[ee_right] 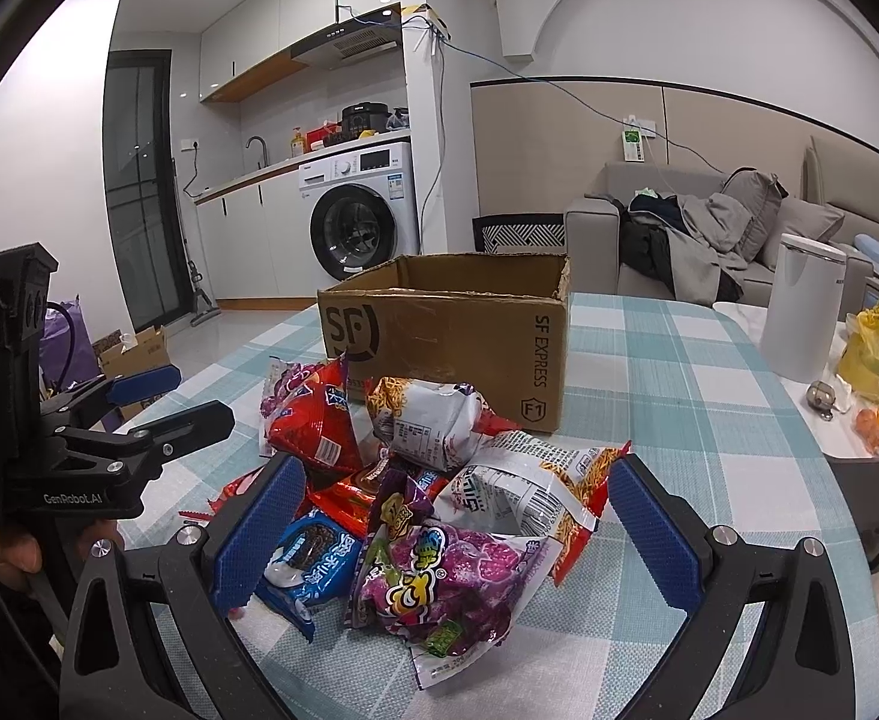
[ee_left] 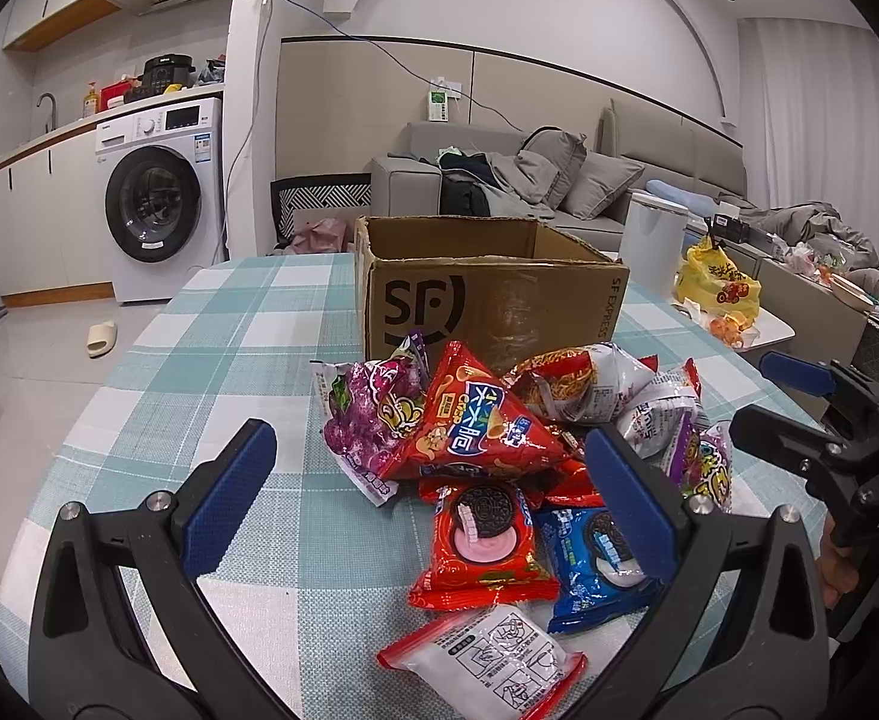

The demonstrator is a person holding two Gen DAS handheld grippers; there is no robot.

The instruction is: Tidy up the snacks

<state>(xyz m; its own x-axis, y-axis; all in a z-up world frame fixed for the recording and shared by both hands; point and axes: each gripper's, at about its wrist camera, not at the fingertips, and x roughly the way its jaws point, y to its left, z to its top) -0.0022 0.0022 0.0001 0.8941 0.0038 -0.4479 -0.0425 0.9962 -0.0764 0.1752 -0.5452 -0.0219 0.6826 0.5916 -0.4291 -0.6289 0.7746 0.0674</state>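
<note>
I see a teal-and-white checked tabletop (ee_left: pixel 211 324), a plain brown cardboard box (ee_left: pixel 487 300) printed with black letters, a red cookie packet (ee_left: pixel 481 546), a blue one (ee_left: pixel 595 564), and a purple candy bag (ee_right: pixel 439 576).

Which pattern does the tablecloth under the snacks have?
The tablecloth has a teal and white check pattern, seen best in the left wrist view.
</note>
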